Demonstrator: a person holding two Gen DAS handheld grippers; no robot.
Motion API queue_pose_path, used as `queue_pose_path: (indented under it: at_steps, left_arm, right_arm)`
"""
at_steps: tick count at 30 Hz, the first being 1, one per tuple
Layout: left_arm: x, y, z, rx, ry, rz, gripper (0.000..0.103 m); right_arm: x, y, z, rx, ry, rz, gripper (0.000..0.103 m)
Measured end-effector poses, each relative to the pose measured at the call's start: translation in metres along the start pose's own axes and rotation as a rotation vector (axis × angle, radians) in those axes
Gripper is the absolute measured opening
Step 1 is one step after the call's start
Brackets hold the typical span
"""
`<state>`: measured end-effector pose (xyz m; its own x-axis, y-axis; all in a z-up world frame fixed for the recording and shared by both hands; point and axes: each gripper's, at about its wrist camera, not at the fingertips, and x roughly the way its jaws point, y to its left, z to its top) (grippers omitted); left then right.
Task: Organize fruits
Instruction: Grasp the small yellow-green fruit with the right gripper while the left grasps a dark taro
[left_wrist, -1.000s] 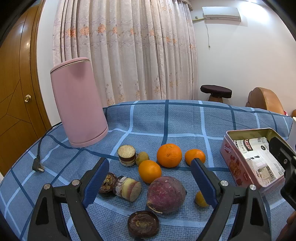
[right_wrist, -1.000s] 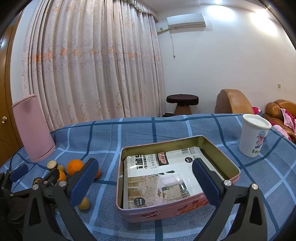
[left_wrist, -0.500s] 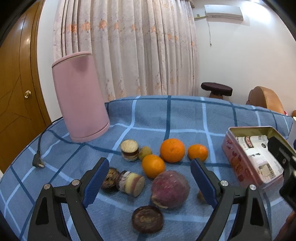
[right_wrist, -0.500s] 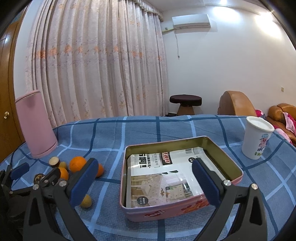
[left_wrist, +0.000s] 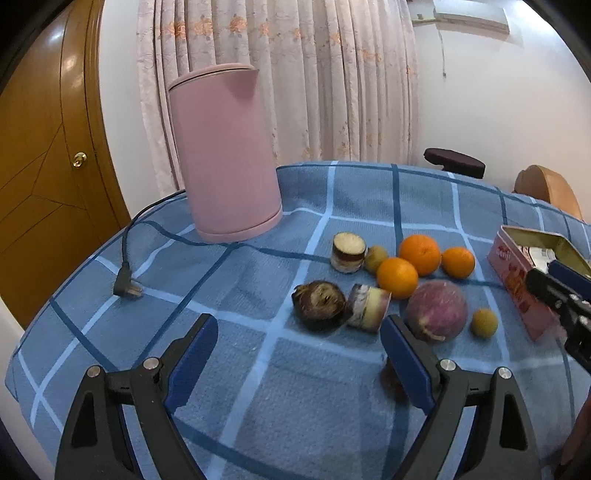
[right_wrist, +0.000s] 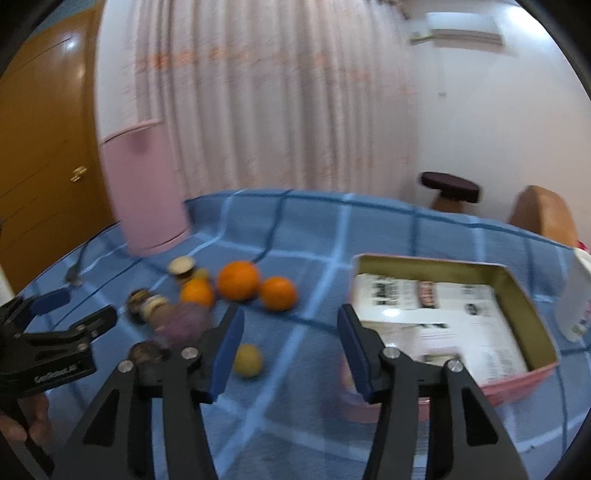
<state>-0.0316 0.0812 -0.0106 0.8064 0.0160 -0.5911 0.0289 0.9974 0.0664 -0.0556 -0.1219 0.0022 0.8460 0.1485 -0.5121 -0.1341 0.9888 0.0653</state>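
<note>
Three oranges lie on the blue checked tablecloth with a round purple fruit, cut cylindrical pieces, a dark fruit and a small yellow-green fruit. My left gripper is open and empty, just in front of the pile. My right gripper is open and empty, above the cloth between the small yellow fruit and the pink tin; the oranges lie beyond it.
A tall pink kettle stands at the back left, its cord and plug lying on the cloth. A white cup stands right of the tin. A stool and a chair are behind the table.
My left gripper has drawn back and swung left, so the fruit now lies ahead and to its right. My right gripper has swung left from the tin toward the fruit, its view blurred.
</note>
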Motion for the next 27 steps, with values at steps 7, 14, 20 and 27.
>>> queue_pose_path:
  at_steps: [7,14,20,27]
  left_arm:
    - [-0.001,-0.002,-0.007,0.028,0.059,-0.071,0.091]
    - [-0.003,-0.016,-0.008,0.065,0.082,-0.131,0.091]
    - [0.004,-0.029,-0.007,0.073,0.126,-0.179,0.091]
    - [0.027,-0.046,-0.008,0.078,0.199,-0.203,0.066]
  right_arm:
    - [0.027,0.017,-0.003,-0.057,0.142,0.032,0.050]
    - [0.055,0.034,-0.006,-0.158,0.271,0.039,0.038]
    - [0.066,0.026,-0.010,-0.122,0.344,0.076,0.028]
    - [0.043,0.010,-0.005,-0.057,0.254,0.112,0.028]
